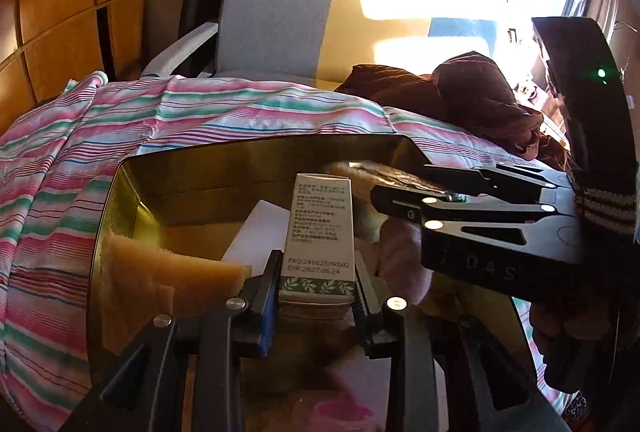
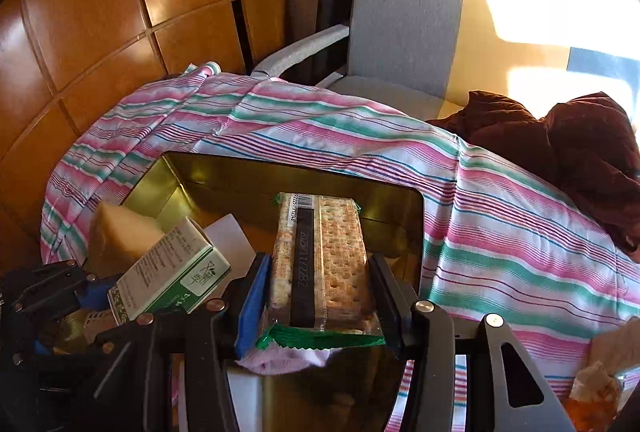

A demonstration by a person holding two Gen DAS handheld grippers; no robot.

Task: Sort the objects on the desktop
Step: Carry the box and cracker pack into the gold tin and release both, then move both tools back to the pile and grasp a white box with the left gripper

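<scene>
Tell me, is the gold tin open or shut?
Open: the gold tin has no lid on, and its inner walls show behind the cracker pack.

The small white and green box (image 1: 318, 232), seen from the left wrist camera, carries two stamped lines near its lower end: "PRO:240625HRD02" and under it "EXP:2027.06.24". Above these runs a block of small Chinese print, too fine to read. In the right wrist view the same box shows a white panel with large Chinese characters on its green side, which I cannot make out with certainty.

The cracker pack (image 2: 324, 260) has a dark strip along its length with a printed date, roughly "2025/11/22B2", and a barcode with tiny digits at its far end, not legible.

The right gripper (image 1: 400, 197) body bears the raised letters "DAS".
</scene>
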